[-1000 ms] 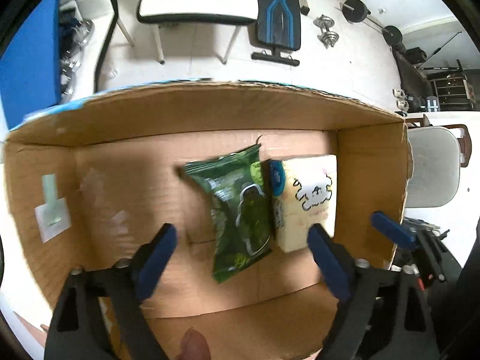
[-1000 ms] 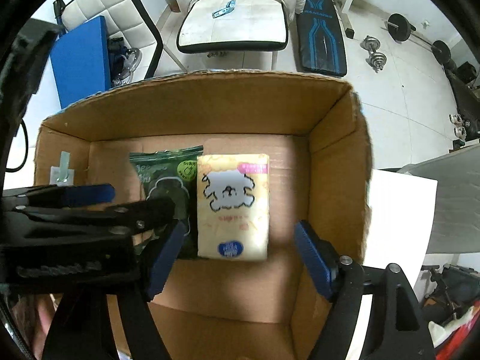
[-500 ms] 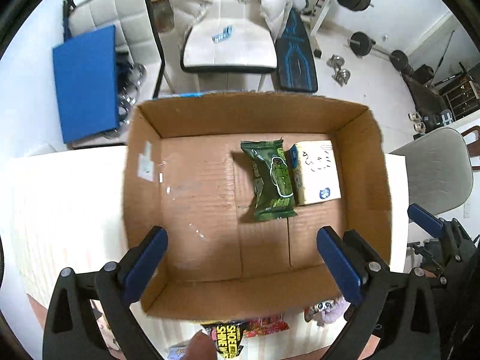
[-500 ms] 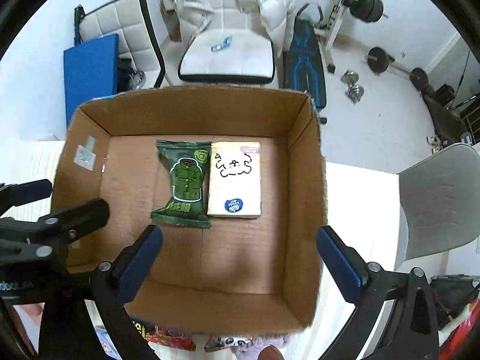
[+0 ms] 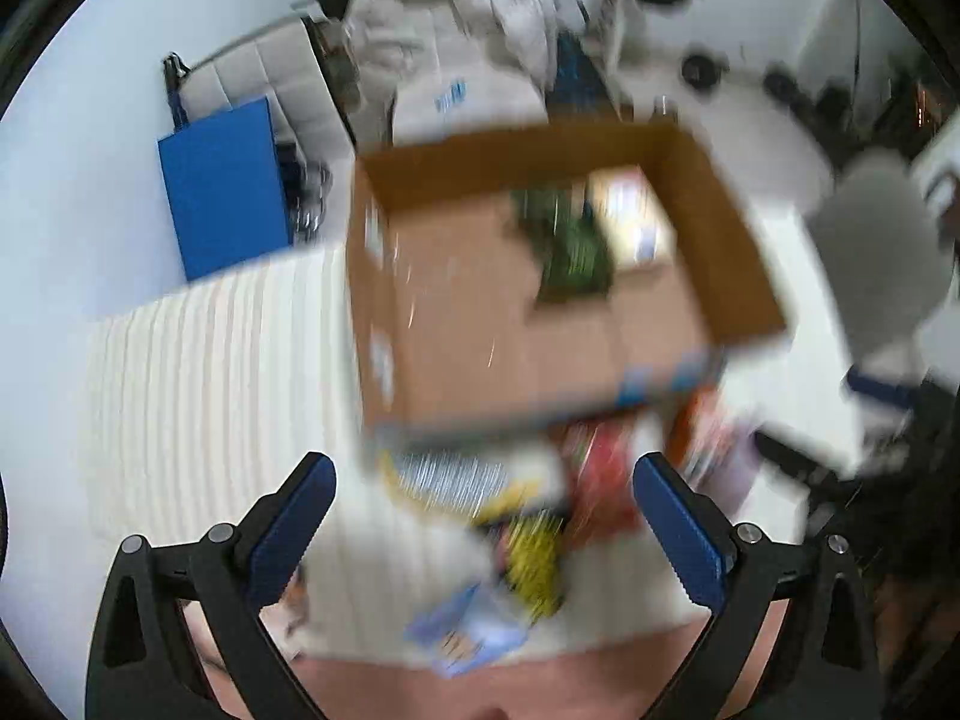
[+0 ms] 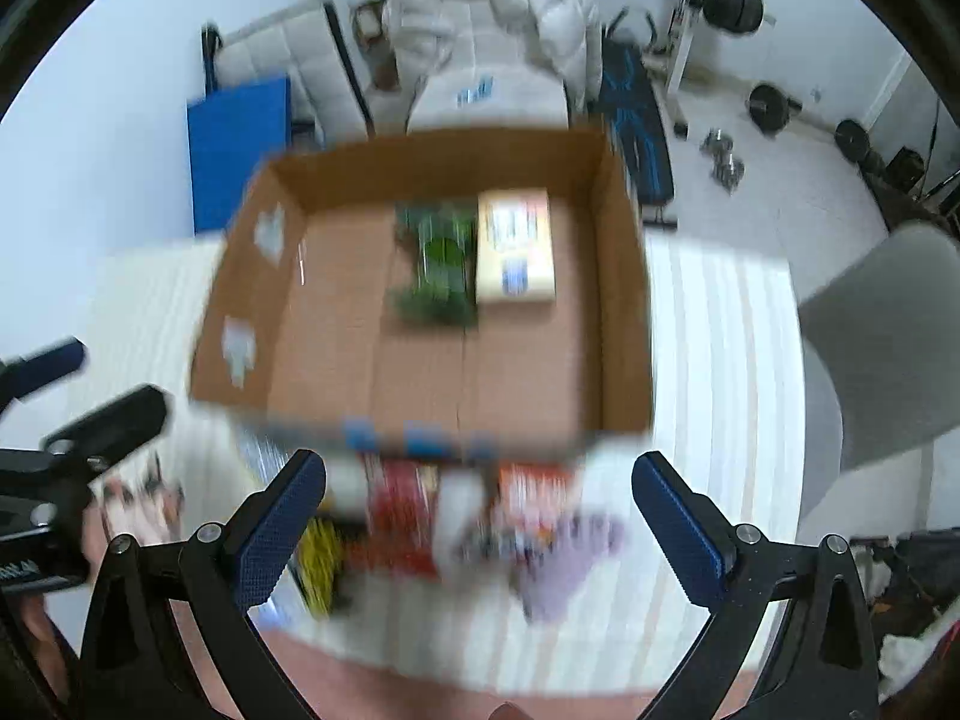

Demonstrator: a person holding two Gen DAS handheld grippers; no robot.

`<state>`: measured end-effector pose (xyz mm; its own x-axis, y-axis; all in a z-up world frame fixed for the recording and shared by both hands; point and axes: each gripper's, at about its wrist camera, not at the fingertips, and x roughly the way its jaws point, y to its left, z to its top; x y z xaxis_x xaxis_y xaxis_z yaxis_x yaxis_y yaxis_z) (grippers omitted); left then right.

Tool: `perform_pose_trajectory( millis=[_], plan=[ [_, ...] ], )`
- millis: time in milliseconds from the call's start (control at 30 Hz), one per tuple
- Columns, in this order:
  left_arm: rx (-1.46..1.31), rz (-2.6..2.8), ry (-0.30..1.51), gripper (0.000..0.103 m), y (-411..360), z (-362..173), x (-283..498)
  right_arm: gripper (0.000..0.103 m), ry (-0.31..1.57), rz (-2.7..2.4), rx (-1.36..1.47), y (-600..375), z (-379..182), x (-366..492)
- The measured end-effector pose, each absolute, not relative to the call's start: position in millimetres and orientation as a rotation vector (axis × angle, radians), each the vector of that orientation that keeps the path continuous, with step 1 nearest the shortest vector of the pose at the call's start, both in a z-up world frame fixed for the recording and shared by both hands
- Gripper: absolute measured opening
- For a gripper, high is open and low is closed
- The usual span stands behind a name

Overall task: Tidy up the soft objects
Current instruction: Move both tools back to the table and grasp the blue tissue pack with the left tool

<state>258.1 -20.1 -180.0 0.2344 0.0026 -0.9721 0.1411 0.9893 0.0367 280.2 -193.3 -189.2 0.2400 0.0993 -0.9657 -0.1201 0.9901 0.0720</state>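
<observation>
Left wrist view, v. blurred: left gripper (image 5: 480,516) spread wide, nothing btwn its blue pads, hovering over the bench (image 5: 198,408) w/ its white ribbed cover. Cardboard box (image 5: 732,276) sits far of the gripper, open top; inside, at its far right, a green packet (image 5: 570,252) lies just left of a yellow pack (image 5: 630,222), edges look touching but blur hides it. Near the box's front wall, a smeared pile of soft packs (image 5: 540,510), red, yellow, blue; can't tell items apart. Right wrist view: right gripper (image 6: 480,510) also wide, holding nothing. Same box (image 6: 618,312) ahead, green packet (image 6: 438,264) beside yellow pack (image 6: 516,252) at far centre-right. Pile (image 6: 468,516) lies btwn box front and gripper pads, incl. a lilac soft item (image 6: 570,564) on the right. Left gripper's arm is visible at the left edge.
</observation>
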Motion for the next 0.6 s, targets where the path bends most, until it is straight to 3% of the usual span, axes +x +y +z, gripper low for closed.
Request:
perform_pose_trajectory(
  millis=[233,467,600],
  plan=[
    [0.343,-0.169,1.6,0.102,-19,-297,175,0.103,1.546,0.138,0.026,-211,-278,200],
    [0.536,-0.212,1.682,0.102,-31,-362,146,0.103,1.589,0.143,-0.022,-207,-306,175],
    [0.342,-0.103,1.711,0.102,-14,-380,169,0.103,1.589,0.147,-0.041,-202,-312,179]
  ],
)
